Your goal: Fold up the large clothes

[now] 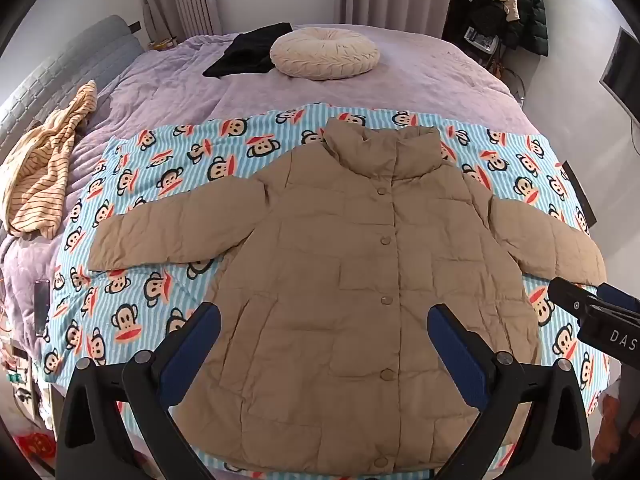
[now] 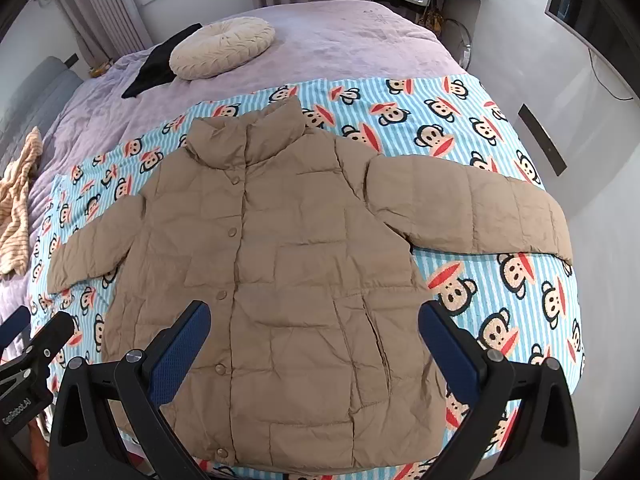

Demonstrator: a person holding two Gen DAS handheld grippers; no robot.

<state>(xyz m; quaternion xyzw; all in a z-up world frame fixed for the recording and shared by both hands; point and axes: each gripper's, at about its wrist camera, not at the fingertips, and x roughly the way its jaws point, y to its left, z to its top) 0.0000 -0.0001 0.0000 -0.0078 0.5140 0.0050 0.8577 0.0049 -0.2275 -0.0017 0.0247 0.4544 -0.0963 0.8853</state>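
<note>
- Left wrist view: the left gripper [image 1: 324, 328] hangs above a tan puffer jacket [image 1: 344, 264], fingers wide apart, holding nothing. The jacket lies flat, buttoned, on a monkey-print blanket [image 1: 132, 184]. At the right edge, the right gripper [image 1: 592, 312] reads "DAS".
- Right wrist view: the right gripper [image 2: 314, 326], fingers spread and empty, hangs over the jacket's [image 2: 280, 240] hem. The left gripper [image 2: 36, 344] at the left edge bears a partly legible "Robot.AI".

The jacket [image 1: 340, 264] lay flat on the blanket [image 1: 132, 184] spread over the near part of the bed [image 1: 420, 72], collar away from me and a sleeve out to each side. Behind the blanket a round cushion [image 1: 324, 53] sat on the bed, with a dark garment [image 1: 248, 50] touching its left side and a striped garment [image 1: 44, 168] far off at the left edge. My left gripper [image 1: 324, 332] hung over the jacket's lower front, my right gripper [image 2: 314, 330] beside it to the right, both wide apart and holding nothing.
</note>
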